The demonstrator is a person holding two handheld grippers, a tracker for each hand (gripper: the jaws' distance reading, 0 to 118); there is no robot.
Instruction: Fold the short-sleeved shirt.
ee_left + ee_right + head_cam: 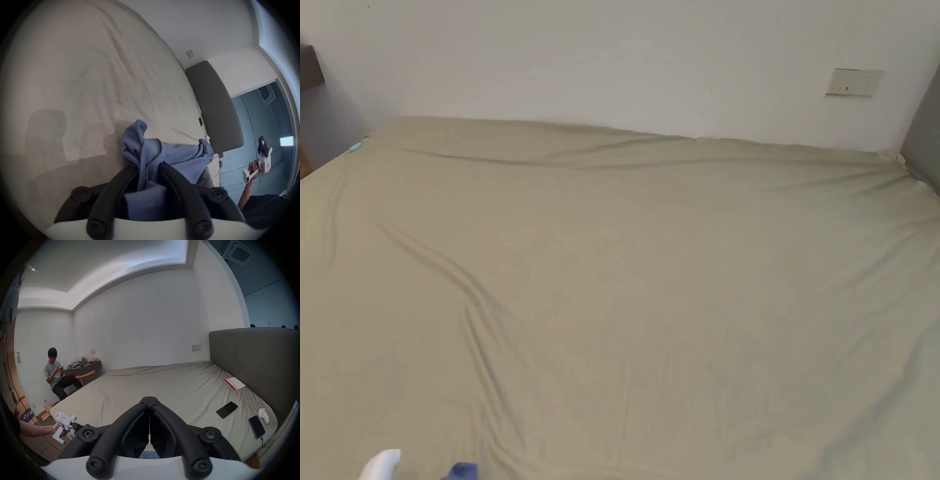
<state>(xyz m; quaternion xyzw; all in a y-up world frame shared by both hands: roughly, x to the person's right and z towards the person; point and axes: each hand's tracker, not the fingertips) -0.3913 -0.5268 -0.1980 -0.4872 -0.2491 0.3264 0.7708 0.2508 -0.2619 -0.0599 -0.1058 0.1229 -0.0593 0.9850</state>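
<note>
The blue short-sleeved shirt lies bunched at the near edge of the bed. My left gripper is shut on a fold of it, and cloth runs down between both black jaws. A corner of the blue shirt peeks in at the bottom of the head view. In the right gripper view the left gripper sits low at the left, held by a hand. My right gripper is shut with nothing in it, up in the air off the bed's near side. It also appears far off as the right gripper.
Near the grey headboard the sheet carries two dark phones, a white controller and a pink-edged booklet. A person sits by a desk at the bed's far left corner. A white wall runs behind the bed.
</note>
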